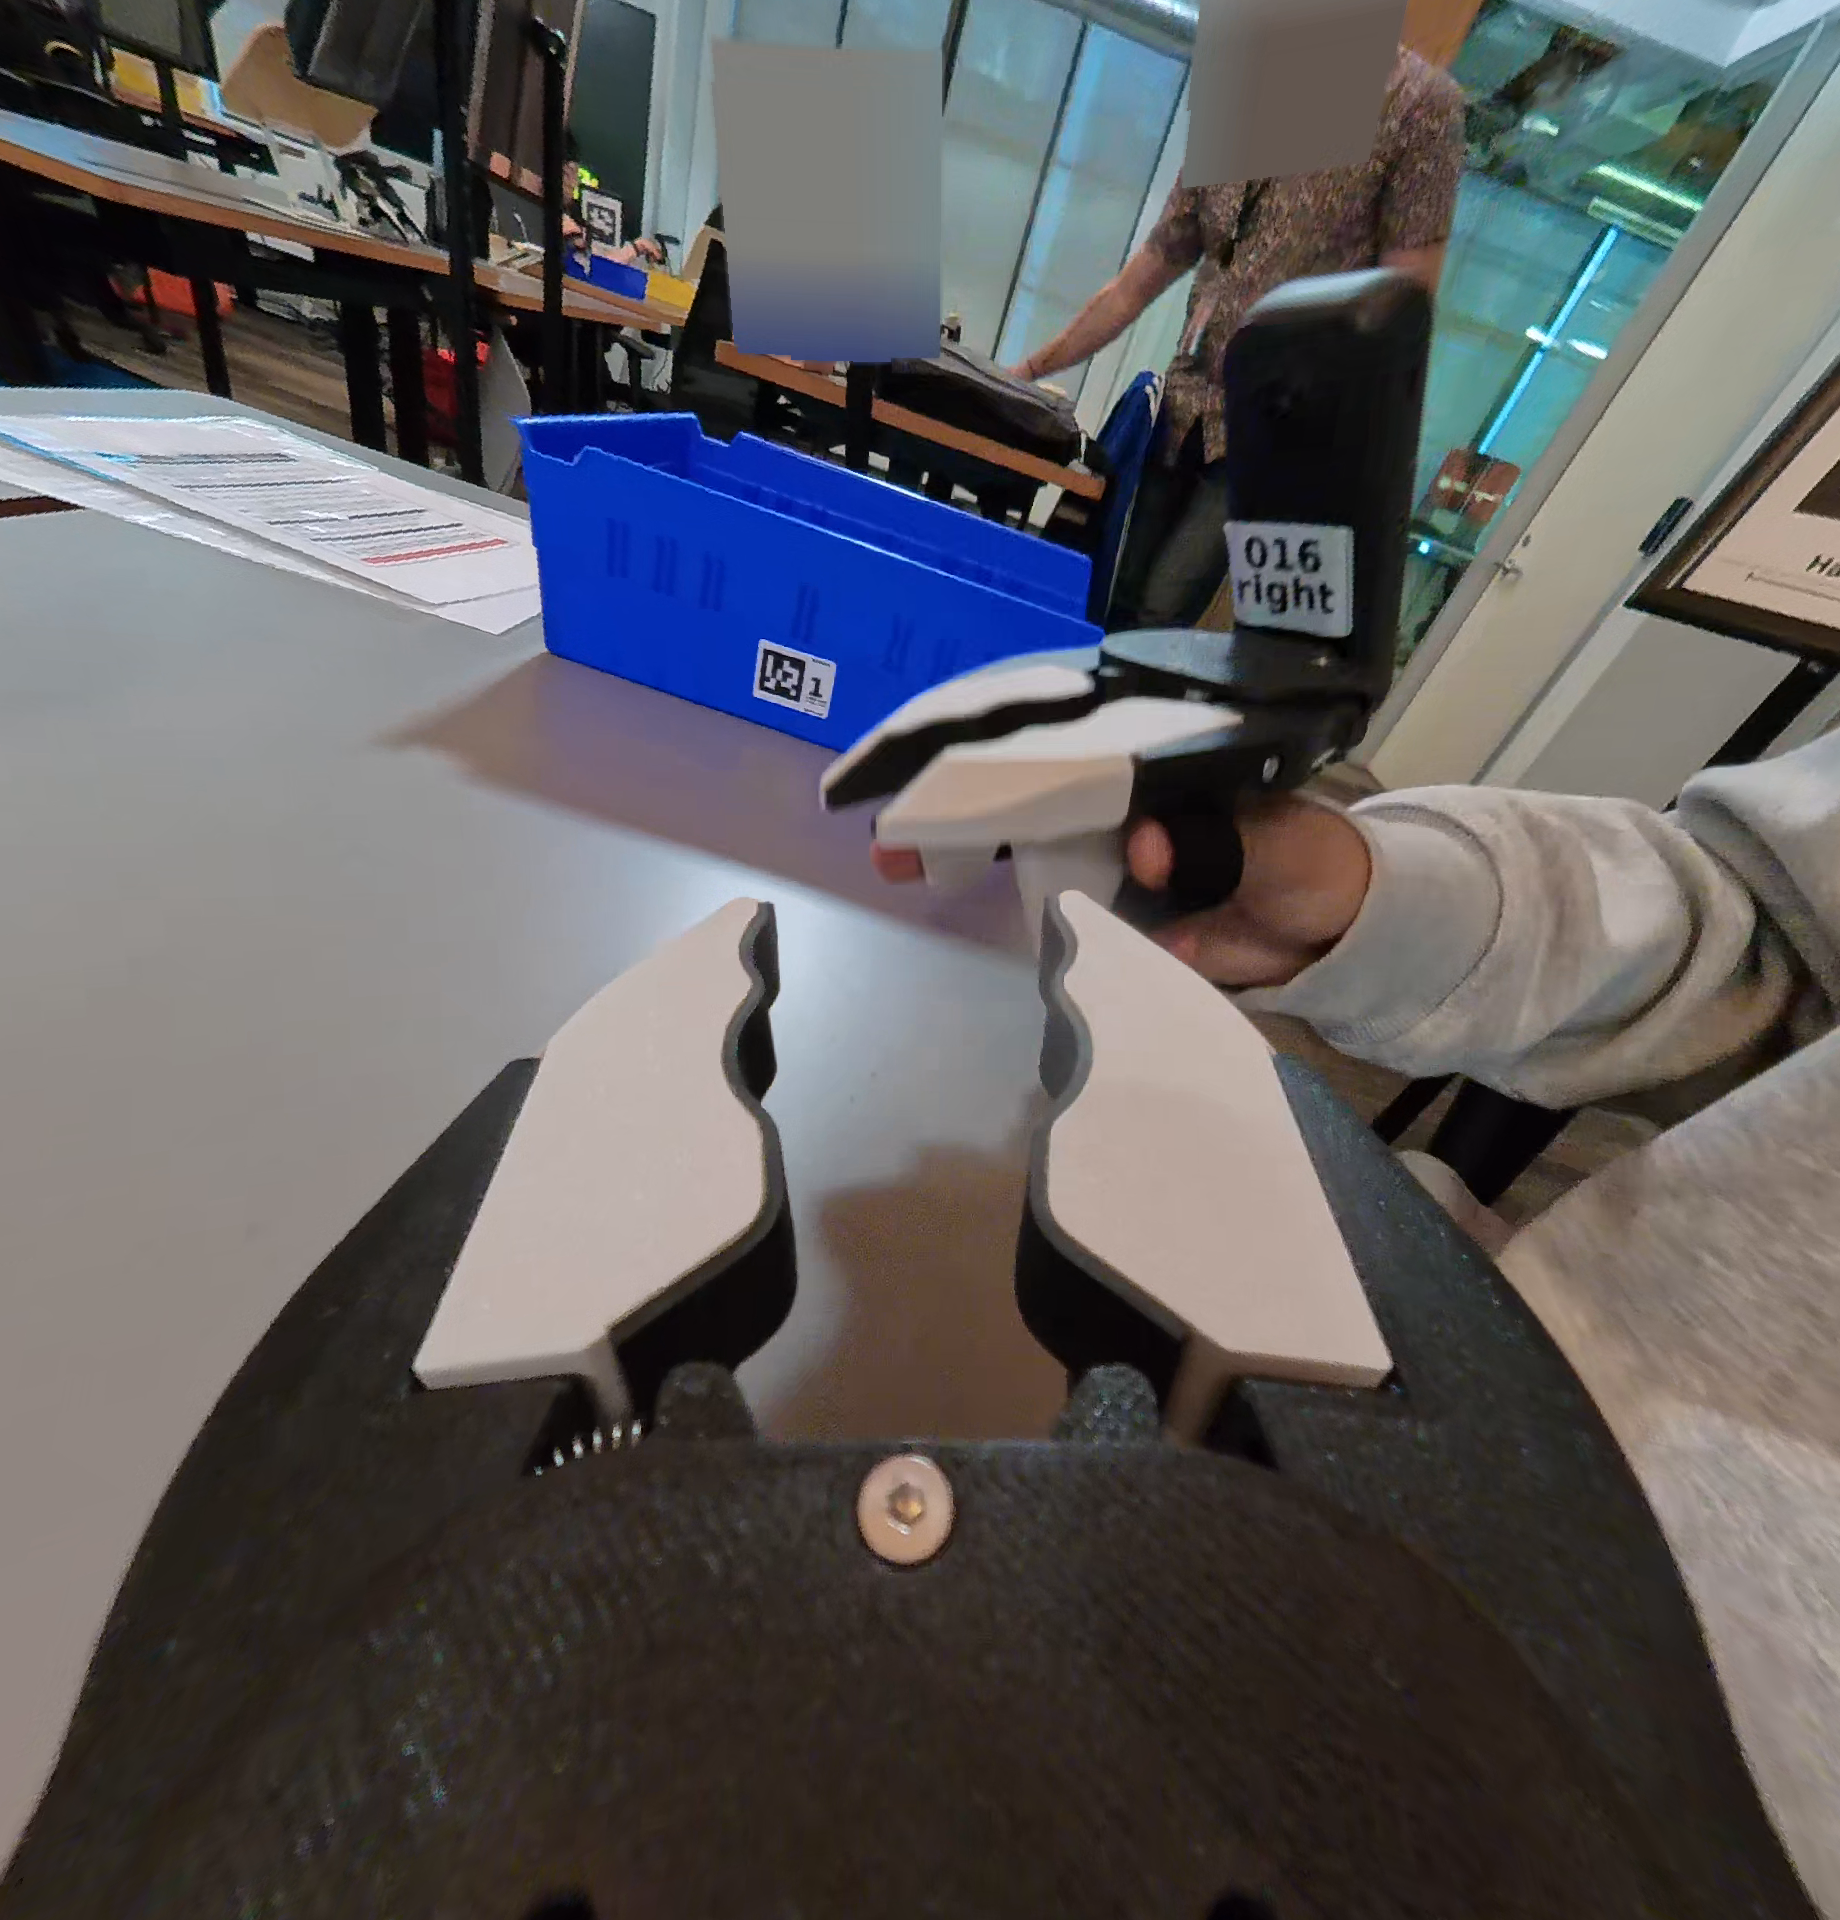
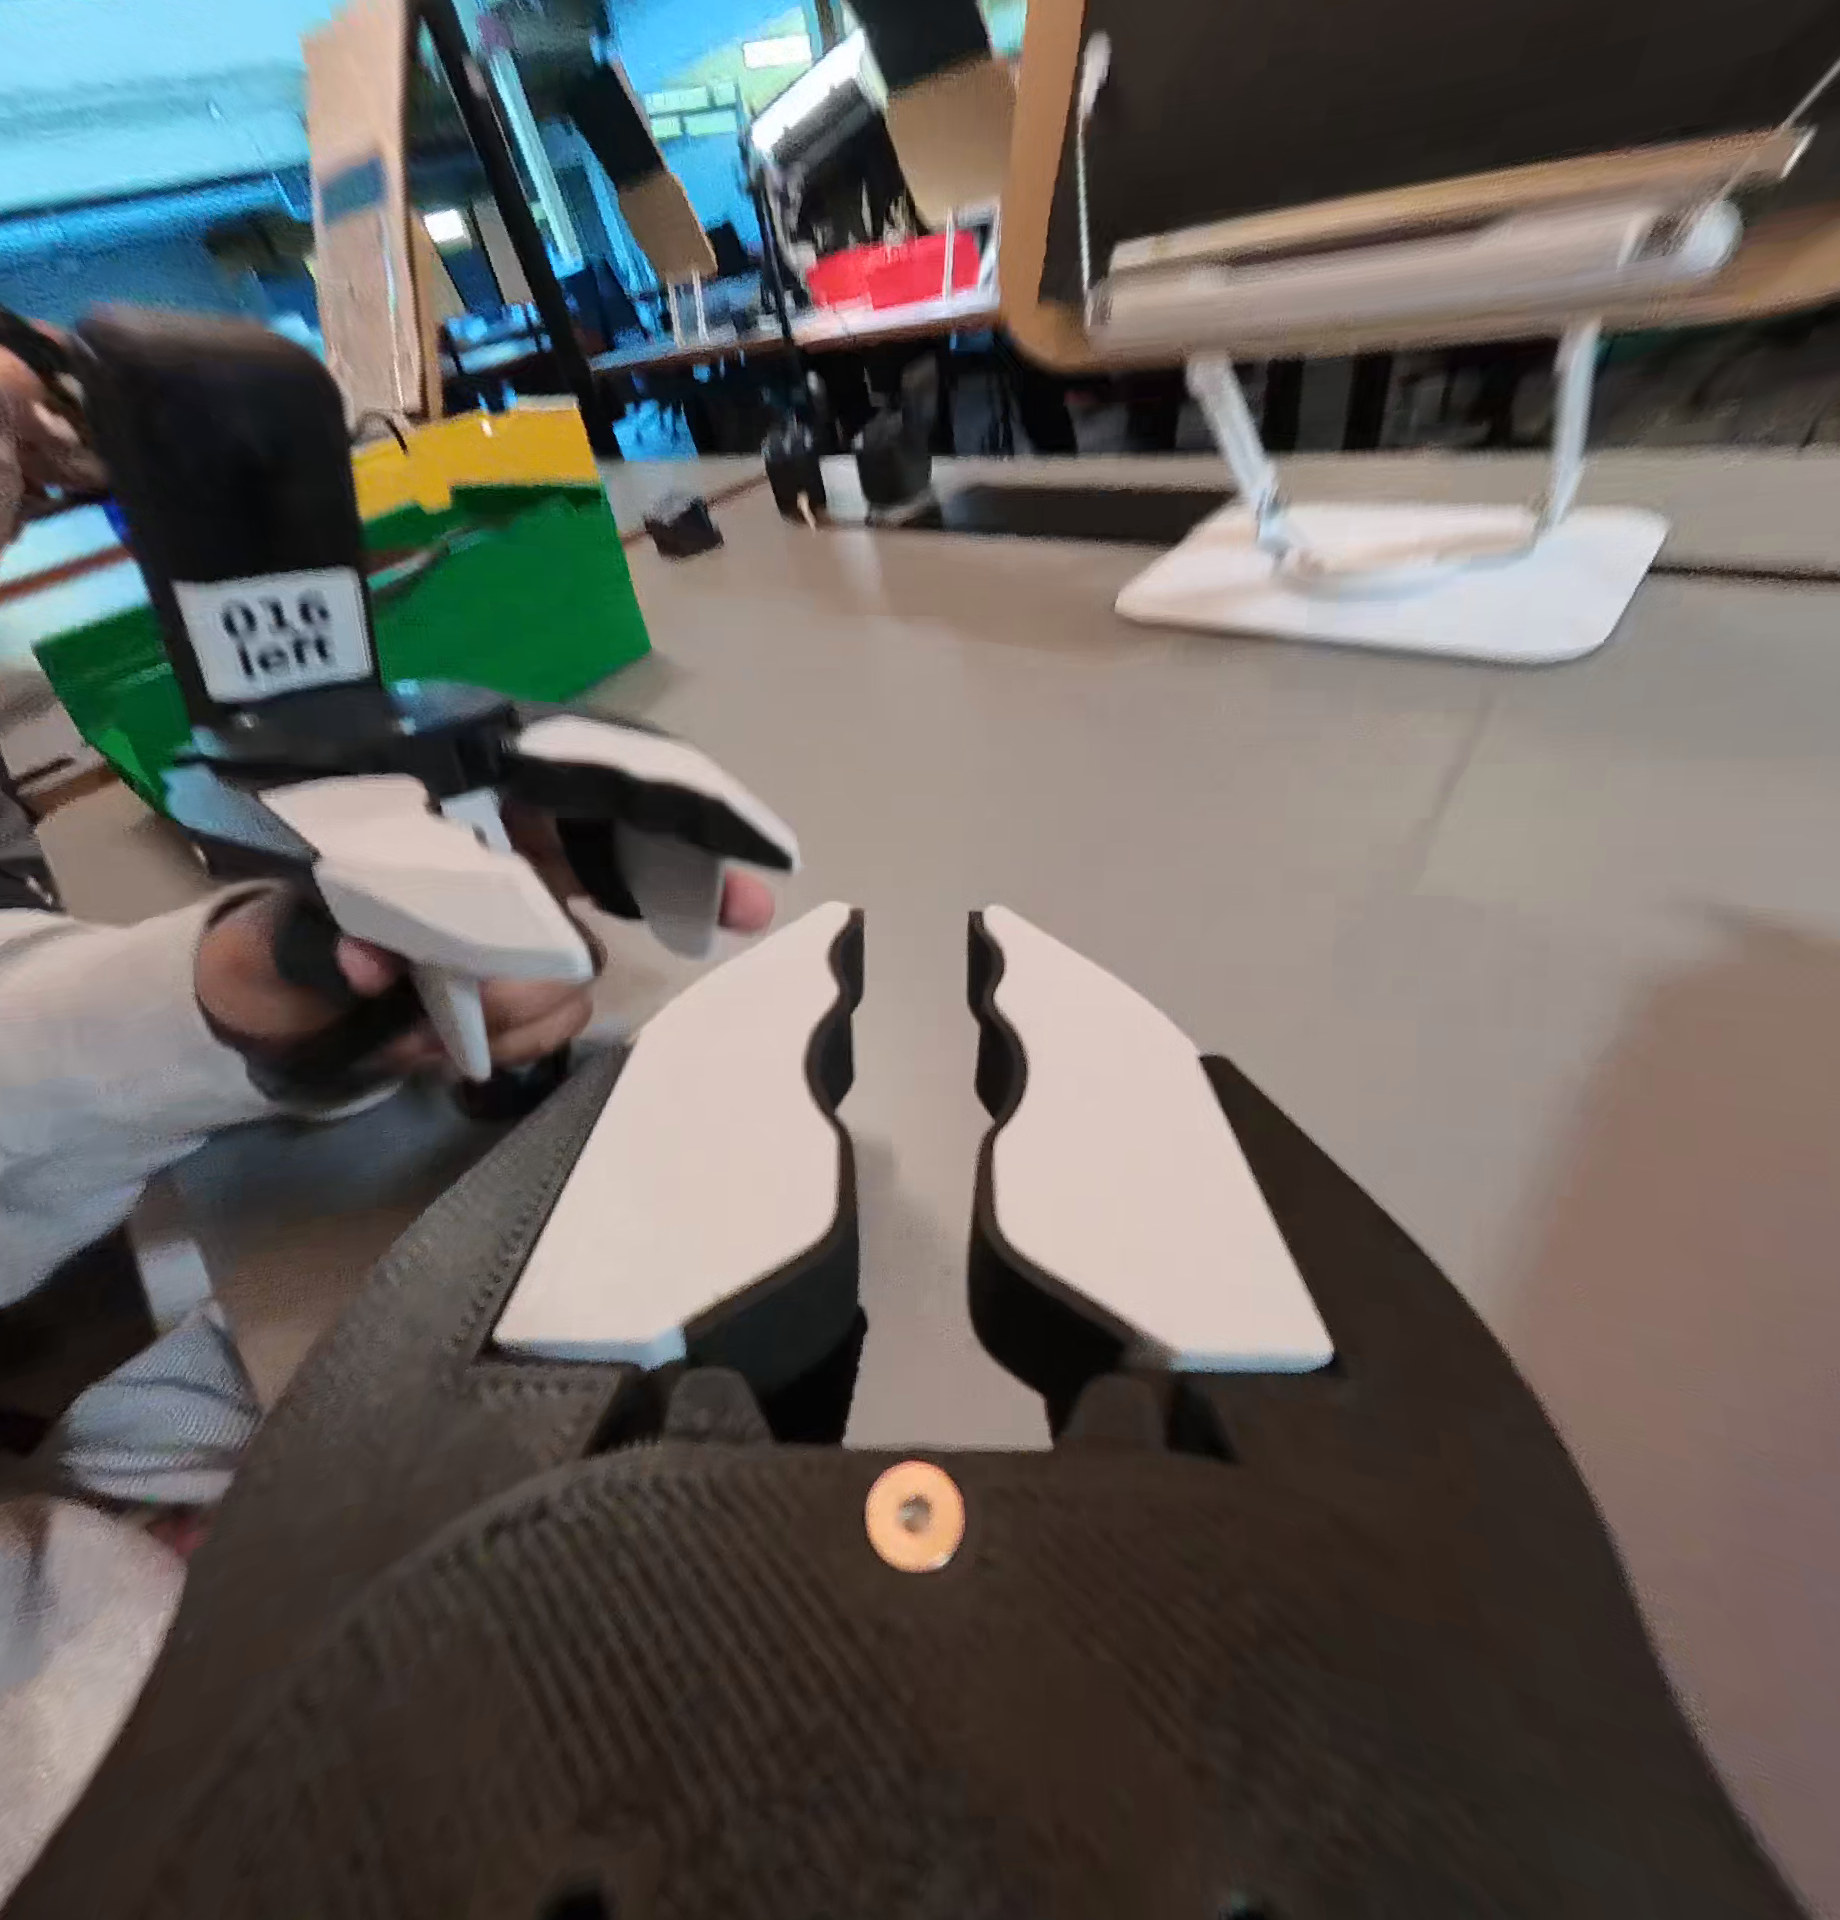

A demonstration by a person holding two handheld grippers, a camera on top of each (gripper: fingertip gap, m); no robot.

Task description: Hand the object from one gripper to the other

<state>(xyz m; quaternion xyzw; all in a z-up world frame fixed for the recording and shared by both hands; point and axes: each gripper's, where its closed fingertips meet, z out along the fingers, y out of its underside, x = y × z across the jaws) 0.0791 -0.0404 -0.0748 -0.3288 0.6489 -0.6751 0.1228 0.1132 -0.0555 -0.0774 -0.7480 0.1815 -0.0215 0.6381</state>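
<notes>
Both claws empty. Left claw [image 1: 900, 935] spread wide over the grey worktop [image 1: 220, 831]; right claw [image 2: 914, 930] narrower, a clear gap with nothing gripped. No object to hand over shows in either view, maybe inside the blue bin [image 1: 791, 582], can't tell. Looks like the pre-pickup stage. Next move calls for one claw to find and grab the object before any transfer.

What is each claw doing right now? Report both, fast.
Left claw: open, holding nothing, above the grey table.
Right claw: open with a narrower gap, holding nothing.
</notes>
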